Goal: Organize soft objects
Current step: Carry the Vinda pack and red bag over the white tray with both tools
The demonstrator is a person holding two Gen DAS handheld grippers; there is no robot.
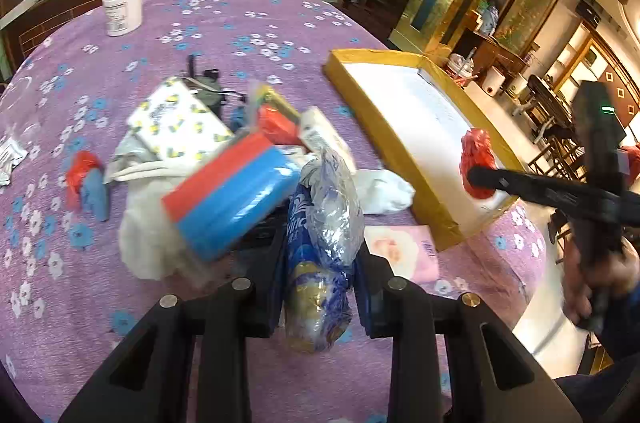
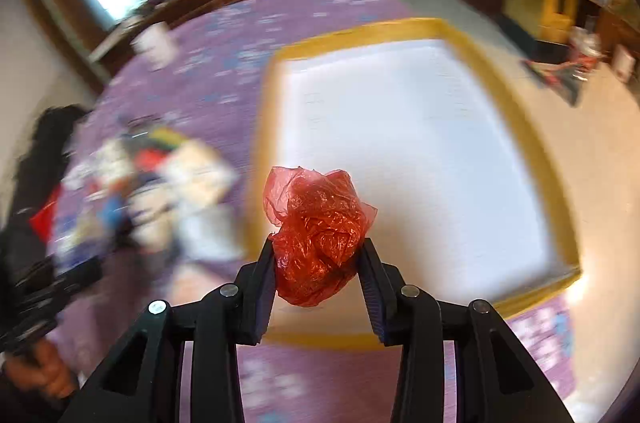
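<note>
My left gripper (image 1: 320, 263) is shut on a crumpled blue and clear plastic wrapper (image 1: 322, 235) just above the purple floral tablecloth (image 1: 240, 19). My right gripper (image 2: 318, 263) is shut on a crumpled red plastic bag (image 2: 318, 227) and holds it over the near edge of the yellow-rimmed white tray (image 2: 420, 143). In the left wrist view the red bag (image 1: 476, 155) and right gripper (image 1: 480, 179) hang over the tray (image 1: 412, 111). A pile of soft items lies left of the tray: a red and blue sponge (image 1: 236, 191), a patterned tissue pack (image 1: 176, 123), white cloth (image 1: 148, 243).
A white jar (image 1: 122, 7) stands at the far left of the table. A pink packet (image 1: 404, 251) lies by the tray's near corner. A small red and blue bundle (image 1: 86, 179) lies left of the pile. The table edge drops off to the right of the tray.
</note>
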